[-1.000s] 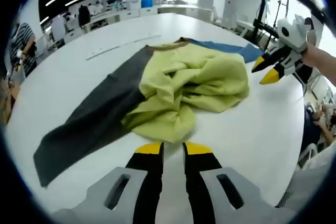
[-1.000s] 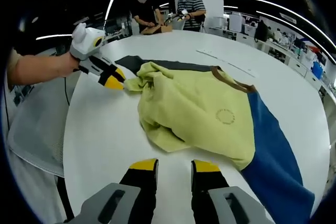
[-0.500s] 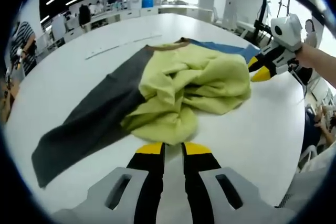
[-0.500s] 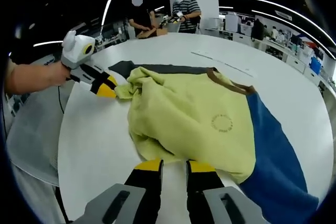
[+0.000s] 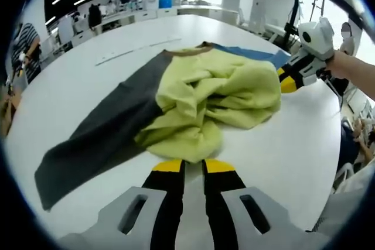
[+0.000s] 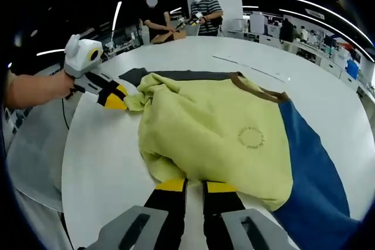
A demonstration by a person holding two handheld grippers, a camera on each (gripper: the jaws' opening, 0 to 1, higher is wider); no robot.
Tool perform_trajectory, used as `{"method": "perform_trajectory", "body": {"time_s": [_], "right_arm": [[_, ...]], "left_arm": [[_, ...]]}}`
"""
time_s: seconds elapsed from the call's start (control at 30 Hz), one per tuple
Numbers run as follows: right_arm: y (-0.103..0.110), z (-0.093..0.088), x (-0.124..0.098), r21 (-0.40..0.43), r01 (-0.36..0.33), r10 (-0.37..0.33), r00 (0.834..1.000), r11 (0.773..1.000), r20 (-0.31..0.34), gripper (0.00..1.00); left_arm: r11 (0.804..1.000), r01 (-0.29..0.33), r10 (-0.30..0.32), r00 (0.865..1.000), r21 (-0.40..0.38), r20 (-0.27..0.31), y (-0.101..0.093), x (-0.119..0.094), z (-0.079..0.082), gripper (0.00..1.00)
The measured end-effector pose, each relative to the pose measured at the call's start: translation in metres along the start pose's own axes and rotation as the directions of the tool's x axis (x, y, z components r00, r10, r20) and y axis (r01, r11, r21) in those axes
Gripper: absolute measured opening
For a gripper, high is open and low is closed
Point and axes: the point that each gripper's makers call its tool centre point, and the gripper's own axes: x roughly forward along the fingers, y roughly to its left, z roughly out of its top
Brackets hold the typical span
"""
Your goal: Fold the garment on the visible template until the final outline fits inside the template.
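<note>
A bunched yellow-green garment (image 5: 217, 92) (image 6: 217, 127) lies on the round white table (image 5: 281, 144) (image 6: 105, 162). Its dark grey sleeve (image 5: 99, 139) (image 6: 176, 75) stretches one way and its blue sleeve (image 5: 252, 52) (image 6: 310, 162) the other, with a brown collar (image 5: 187, 51) (image 6: 258, 89) between them. My left gripper (image 5: 194, 165) (image 6: 117, 96) rests at one yellow hem, jaws a narrow gap apart with table showing between them. At the opposite hem my right gripper (image 6: 195, 185) (image 5: 285, 79) stands the same way, its tips touching the cloth edge.
Thin line marks (image 5: 135, 51) (image 6: 252, 68) run across the table beyond the garment. The table edge (image 6: 64, 162) curves close on the left of the right gripper view. Two people (image 6: 202, 10) stand at the far side, with benches and equipment behind.
My right gripper moved forward up to the yellow hem and its jaws narrowed from wide apart. My left gripper crept slightly closer to its hem. The garment itself has barely shifted.
</note>
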Motion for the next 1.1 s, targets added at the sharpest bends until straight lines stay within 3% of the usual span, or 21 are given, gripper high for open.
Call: {"method": "perform_trajectory", "body": {"time_s": [0.53,1.1], "right_arm": [[0.001,0.0,-0.004,-0.012,-0.003,0.003,1.0,1.0,0.007,0.0],[0.0,0.005,-0.022,-0.01,0.0,0.001,0.999,1.0,0.036,0.0]], "left_arm": [[1.0,0.012,-0.012,1.0,0.028,0.0,-0.004,0.0,0.001,0.01],[0.999,-0.002,0.001,1.0,0.033,0.031,0.001,-0.017,0.004,0.0]]}}
